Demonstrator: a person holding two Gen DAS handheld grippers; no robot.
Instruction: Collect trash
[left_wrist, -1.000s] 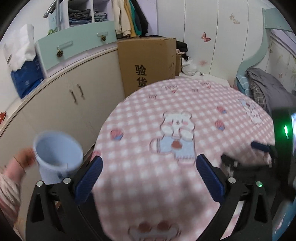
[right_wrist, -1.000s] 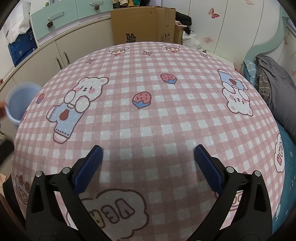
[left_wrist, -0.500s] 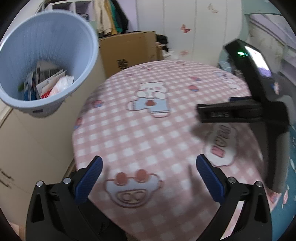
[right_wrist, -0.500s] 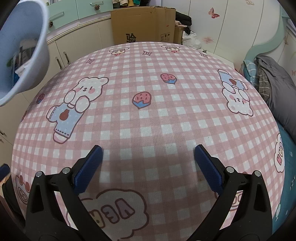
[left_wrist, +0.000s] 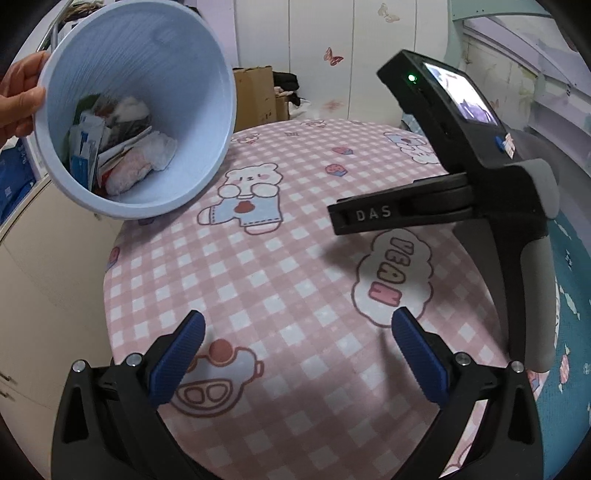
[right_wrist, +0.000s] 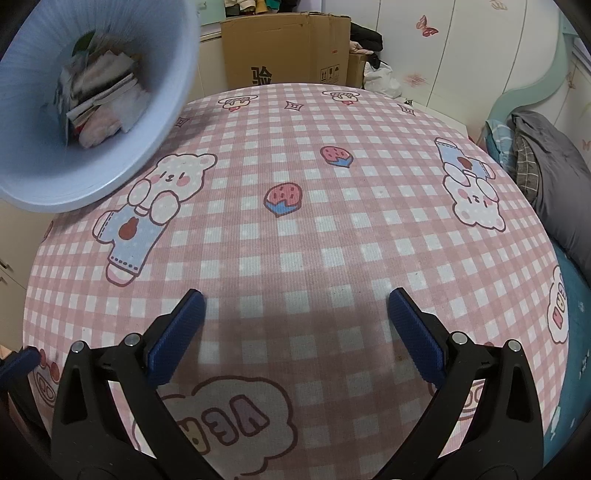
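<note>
A pale blue waste bin (left_wrist: 192, 96) is tipped toward the table at the upper left, held by a person's hand (left_wrist: 18, 96) at its rim. Crumpled paper and wrappers (left_wrist: 122, 155) lie inside it. The right wrist view shows the same bin (right_wrist: 166, 92) and trash (right_wrist: 99, 99) at its upper left. My left gripper (left_wrist: 299, 354) hovers open and empty above the pink checked tablecloth (left_wrist: 288, 266). My right gripper (right_wrist: 295, 336) is open and empty too. The right gripper's body (left_wrist: 476, 184) stands to the right in the left wrist view.
A round table carries the cartoon-printed cloth (right_wrist: 332, 236). A cardboard box (right_wrist: 284, 51) stands behind it, cream cabinets (left_wrist: 48, 295) to the left, and a bed with grey bedding (right_wrist: 546, 170) at the right. White wardrobe doors (left_wrist: 295, 48) with butterfly stickers fill the back.
The bin rose from low at the left, up beside the table, and now tips its opening toward the cloth. My left gripper swung back and left; the right one held still.
</note>
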